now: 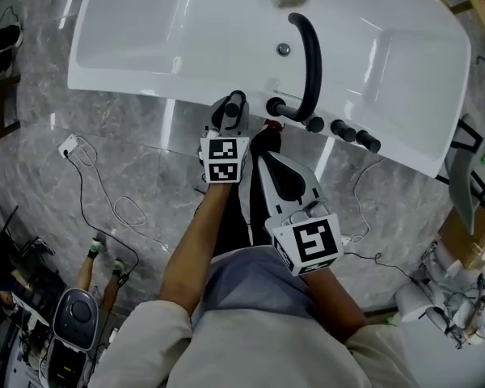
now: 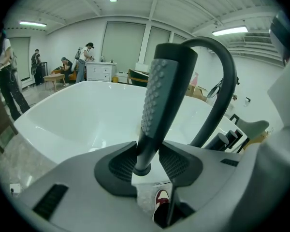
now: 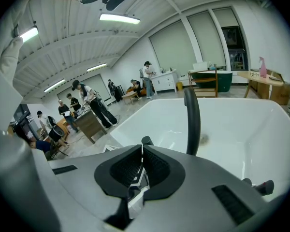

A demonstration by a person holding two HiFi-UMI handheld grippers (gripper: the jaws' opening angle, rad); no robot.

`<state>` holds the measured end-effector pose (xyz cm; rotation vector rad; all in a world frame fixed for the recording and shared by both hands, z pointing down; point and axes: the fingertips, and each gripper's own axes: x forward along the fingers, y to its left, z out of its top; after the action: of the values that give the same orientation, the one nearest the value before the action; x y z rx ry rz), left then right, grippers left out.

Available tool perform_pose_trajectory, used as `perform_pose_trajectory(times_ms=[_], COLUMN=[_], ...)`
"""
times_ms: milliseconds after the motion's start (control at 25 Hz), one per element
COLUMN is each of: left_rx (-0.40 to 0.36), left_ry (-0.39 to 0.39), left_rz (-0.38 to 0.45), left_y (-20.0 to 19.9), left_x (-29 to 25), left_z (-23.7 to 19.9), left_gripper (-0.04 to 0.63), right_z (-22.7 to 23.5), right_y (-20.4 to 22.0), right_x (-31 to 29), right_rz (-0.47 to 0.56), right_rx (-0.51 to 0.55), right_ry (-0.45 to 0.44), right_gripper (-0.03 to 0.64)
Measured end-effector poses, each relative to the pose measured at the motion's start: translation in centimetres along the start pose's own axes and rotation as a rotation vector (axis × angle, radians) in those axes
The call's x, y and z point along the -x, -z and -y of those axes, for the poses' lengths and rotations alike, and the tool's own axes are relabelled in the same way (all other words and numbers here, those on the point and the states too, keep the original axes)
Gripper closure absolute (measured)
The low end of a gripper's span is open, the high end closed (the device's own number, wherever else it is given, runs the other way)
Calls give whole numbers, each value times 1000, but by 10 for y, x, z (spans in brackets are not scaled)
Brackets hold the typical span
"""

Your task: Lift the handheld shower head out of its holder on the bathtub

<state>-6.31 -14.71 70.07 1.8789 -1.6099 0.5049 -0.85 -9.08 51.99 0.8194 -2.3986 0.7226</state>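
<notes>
The handheld shower head (image 2: 164,95), dark grey with a dotted grip, stands upright in its holder on the near rim of the white bathtub (image 1: 145,79). In the left gripper view, my left gripper (image 2: 147,153) has a pad touching each side of its lower stem. From the head view, the left gripper (image 1: 229,113) sits at the rim round the shower head (image 1: 237,99). My right gripper (image 3: 141,153) is shut with nothing between its pads. It hangs just short of the rim (image 1: 268,132), to the right of the left one.
A black curved spout (image 1: 310,55) rises from the rim beside the shower head, with three dark knobs (image 1: 340,131) to its right. The drain (image 1: 284,49) lies in the tub. Cables and a socket (image 1: 69,145) lie on the marble floor. People stand far off.
</notes>
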Motion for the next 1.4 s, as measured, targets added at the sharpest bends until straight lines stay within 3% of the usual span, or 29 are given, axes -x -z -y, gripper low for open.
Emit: perform_pose_trajectory(times_ms=[880, 1400], left_rx=[81, 144], left_ry=[-41, -50], left_rz=[-26, 31], left_y=[0, -26], left_x=[19, 50], left_z=[-5, -6], left_gripper=[454, 454], right_z=[-4, -16], right_y=[5, -5], right_x=[3, 4], right_rz=[-3, 29], right_rx=[-9, -6], right_ry=[-9, -20], right_gripper=[597, 597])
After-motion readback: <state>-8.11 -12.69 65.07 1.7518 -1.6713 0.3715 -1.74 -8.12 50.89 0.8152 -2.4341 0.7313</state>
